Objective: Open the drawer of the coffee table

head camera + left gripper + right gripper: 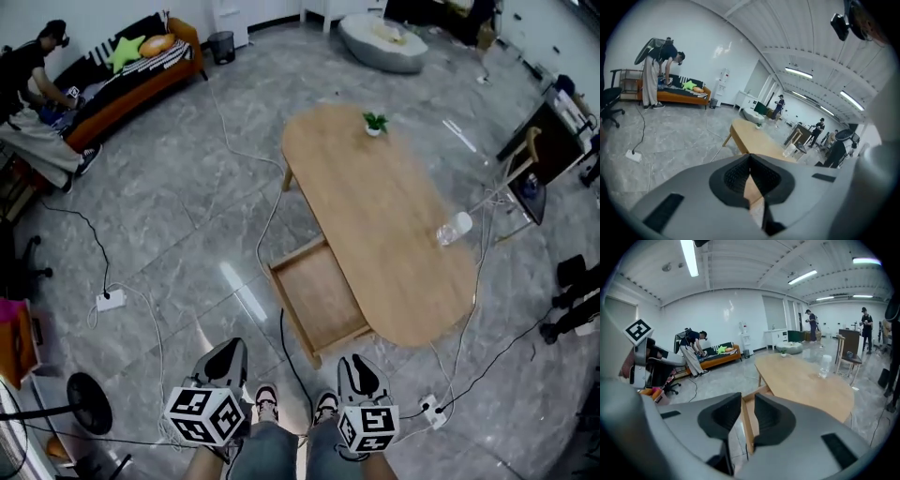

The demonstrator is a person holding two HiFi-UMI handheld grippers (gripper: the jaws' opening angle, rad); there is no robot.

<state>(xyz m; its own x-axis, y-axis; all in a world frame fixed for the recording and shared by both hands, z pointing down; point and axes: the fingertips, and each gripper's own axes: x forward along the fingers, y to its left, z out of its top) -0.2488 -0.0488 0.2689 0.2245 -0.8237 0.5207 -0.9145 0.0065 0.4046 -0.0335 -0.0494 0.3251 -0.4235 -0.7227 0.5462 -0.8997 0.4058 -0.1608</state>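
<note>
The left gripper (750,161) is clenched, pads meeting at the tips, empty. The right gripper (747,411) stands slightly apart, grasping nothing. The drawer (319,298) lies well below and ahead of both, pulled out sideways from the coffee table (394,206), its long axis parallel to the tabletop's length.
</note>
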